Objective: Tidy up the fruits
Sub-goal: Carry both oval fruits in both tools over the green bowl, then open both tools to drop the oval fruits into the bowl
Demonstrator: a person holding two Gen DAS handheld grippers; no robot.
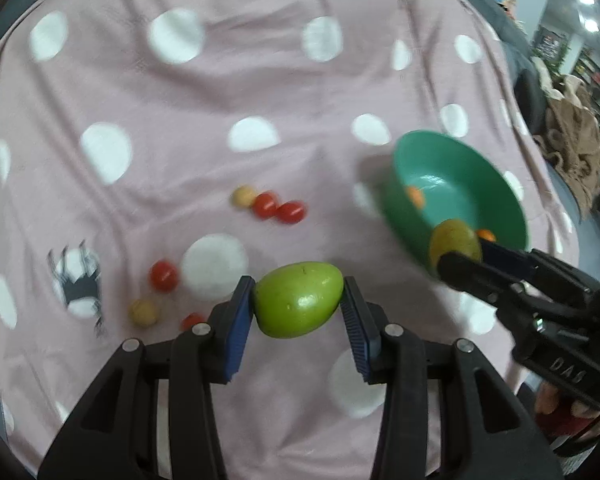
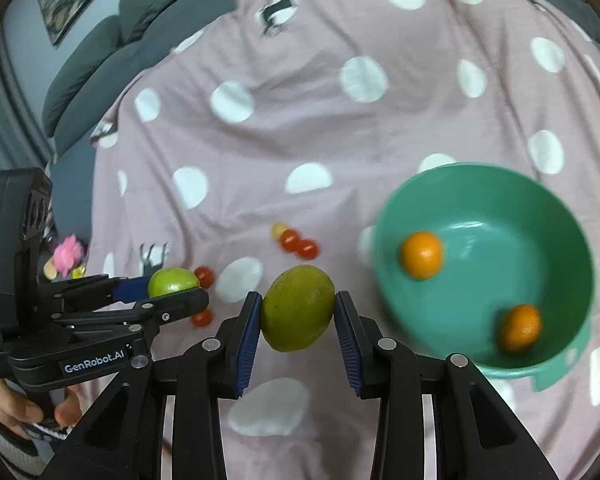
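I held a bright green fruit in my left hand-held gripper, pinched across its middle between the two blue pads, up above the pink spotted blanket. My right hand-held gripper was squeezed on a duller yellow-green fruit the same way, just beside the green bowl. Two orange fruits sat in the bowl already. Both green fruits looked smooth and shiny, so I thought they could slip; holding them at the fat middle seemed best. They looked firm and not too heavy, but I guessed a hard squeeze might bruise them. Little red tomatoes and small tan balls lay on the blanket; I thought those were soft and rolly and needed a gentle pinch. I could read "GenRobot.AI" on the side of my left one. The letters on my right one were upside down and I could not tell them.
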